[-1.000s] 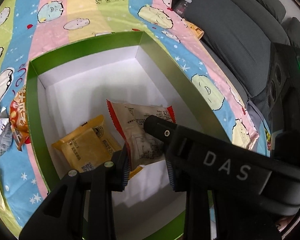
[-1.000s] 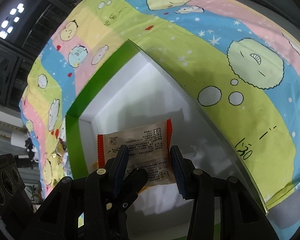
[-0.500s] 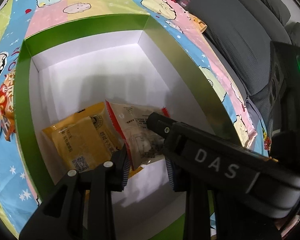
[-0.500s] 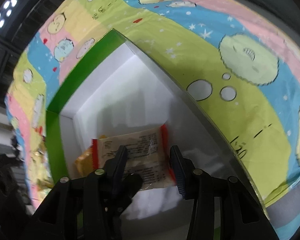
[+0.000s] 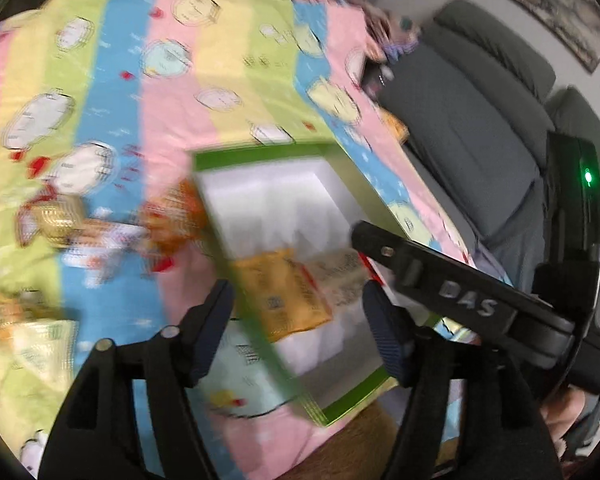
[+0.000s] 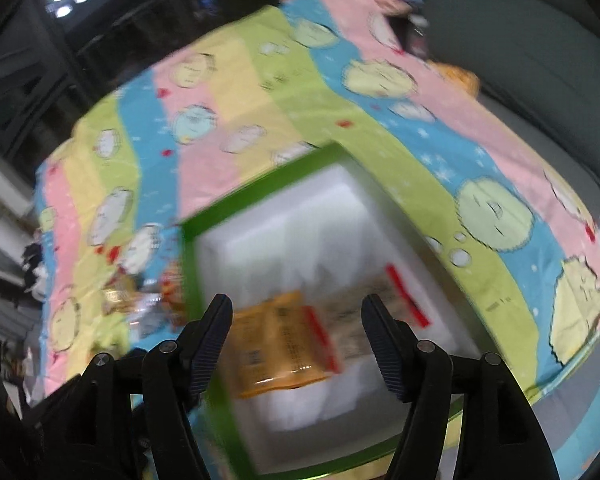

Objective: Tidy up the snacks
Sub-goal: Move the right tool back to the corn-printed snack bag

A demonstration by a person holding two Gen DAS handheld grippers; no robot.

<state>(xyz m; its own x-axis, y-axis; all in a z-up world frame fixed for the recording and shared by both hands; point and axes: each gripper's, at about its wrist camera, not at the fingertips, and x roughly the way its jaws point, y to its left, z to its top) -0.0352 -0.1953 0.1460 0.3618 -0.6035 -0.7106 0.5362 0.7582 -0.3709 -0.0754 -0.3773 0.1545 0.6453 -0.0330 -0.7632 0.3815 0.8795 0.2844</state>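
A green box with a white inside (image 5: pixel 260 156) (image 6: pixel 260 188) sits on the striped cartoon cloth. Inside it lie a yellow snack packet (image 5: pixel 288 296) (image 6: pixel 276 344) and a beige packet with red ends (image 5: pixel 340 276) (image 6: pixel 364 312), side by side. My left gripper (image 5: pixel 300 320) is open and empty, raised above the box's near left wall. My right gripper (image 6: pixel 296 336) is open and empty above the box. The right gripper's black body (image 5: pixel 460 300) crosses the left wrist view. Both views are blurred by motion.
Several loose snack packets (image 5: pixel 60 220) (image 6: pixel 140 296) lie on the cloth left of the box. A grey sofa (image 5: pixel 460 128) stands to the right beyond the cloth's edge. A black device with a green light (image 5: pixel 580 184) is at far right.
Both grippers opened and let go of the beige packet, which now lies in the box beside the yellow one. Both pulled back and up from the box.
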